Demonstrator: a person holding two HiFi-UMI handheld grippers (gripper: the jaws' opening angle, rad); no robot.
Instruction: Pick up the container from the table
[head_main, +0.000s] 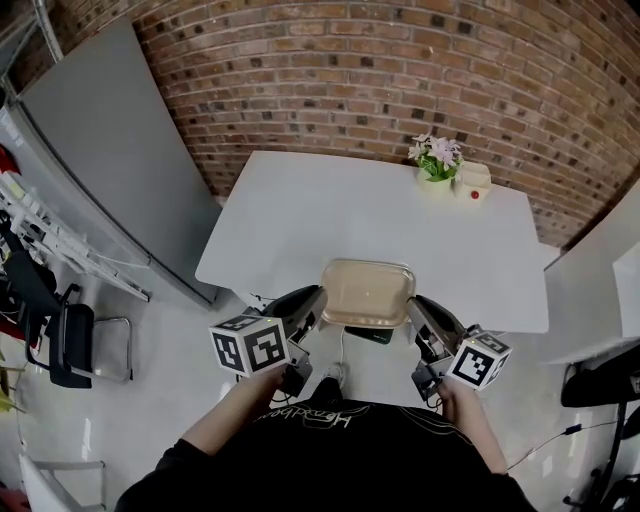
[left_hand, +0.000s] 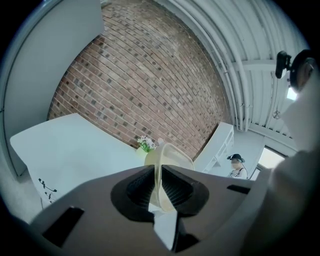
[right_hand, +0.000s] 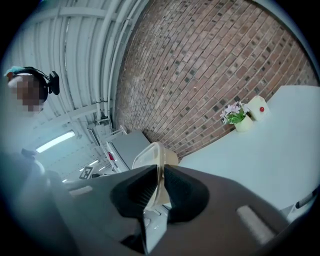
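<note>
The container (head_main: 367, 291), a shallow cream tub, hangs clear of the counter (head_main: 300, 220), over the counter's near edge, held from both sides. The left gripper (head_main: 305, 305) has its jaws nearly together, pinched on the thin rim of the tub's left side. In the left gripper view, the rim of the container (left_hand: 172, 155) stands on edge between the ribbed pads of the left gripper (left_hand: 159, 187). The right gripper (head_main: 420, 305) grips the opposite side the same way. In its own view, the right gripper (right_hand: 160, 187) has its pads pressed on the wall of the container (right_hand: 152, 152). At the counter's far right corner stand a small flower pot (head_main: 435, 165) and, just beside it, a pale box (head_main: 474, 182). A brick wall (head_main: 400, 70) rises behind the counter.
</note>
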